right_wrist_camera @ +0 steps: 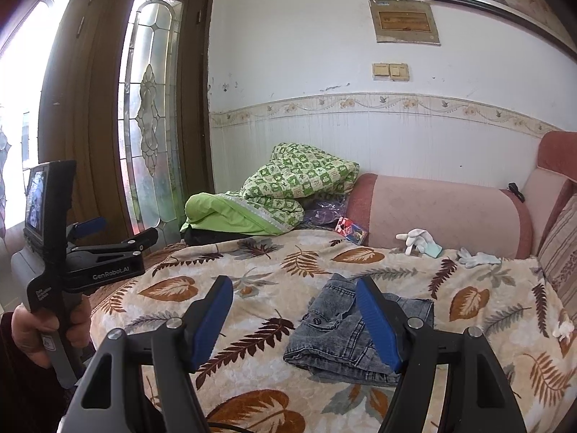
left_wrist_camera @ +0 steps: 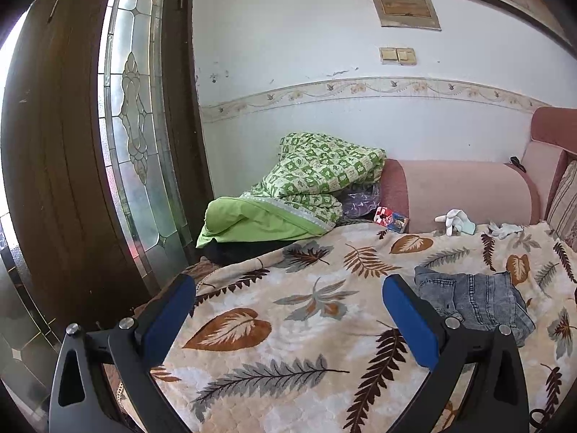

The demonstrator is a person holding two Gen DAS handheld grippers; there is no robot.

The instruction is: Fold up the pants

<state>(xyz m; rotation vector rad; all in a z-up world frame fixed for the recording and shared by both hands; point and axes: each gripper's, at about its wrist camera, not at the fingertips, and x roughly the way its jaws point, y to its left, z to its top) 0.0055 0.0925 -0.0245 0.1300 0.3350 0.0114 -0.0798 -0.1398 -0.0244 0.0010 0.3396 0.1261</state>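
Grey denim pants (right_wrist_camera: 339, 335) lie folded into a small bundle on the leaf-patterned blanket (right_wrist_camera: 252, 278). They also show in the left wrist view (left_wrist_camera: 479, 299), at the right. My right gripper (right_wrist_camera: 294, 319) is open and empty, held above the blanket just in front of the pants. My left gripper (left_wrist_camera: 288, 314) is open and empty, over the blanket to the left of the pants. Its body (right_wrist_camera: 86, 252) shows at the left of the right wrist view, held in a hand off the blanket's left edge.
A green quilt (right_wrist_camera: 274, 195) is piled at the far left of the pink sofa (right_wrist_camera: 443, 213). White gloves (right_wrist_camera: 414, 240) and a small colourful box (right_wrist_camera: 351, 231) lie at the backrest. A striped cushion (right_wrist_camera: 562, 249) is at the right. A wooden door with glass (right_wrist_camera: 151, 108) stands on the left.
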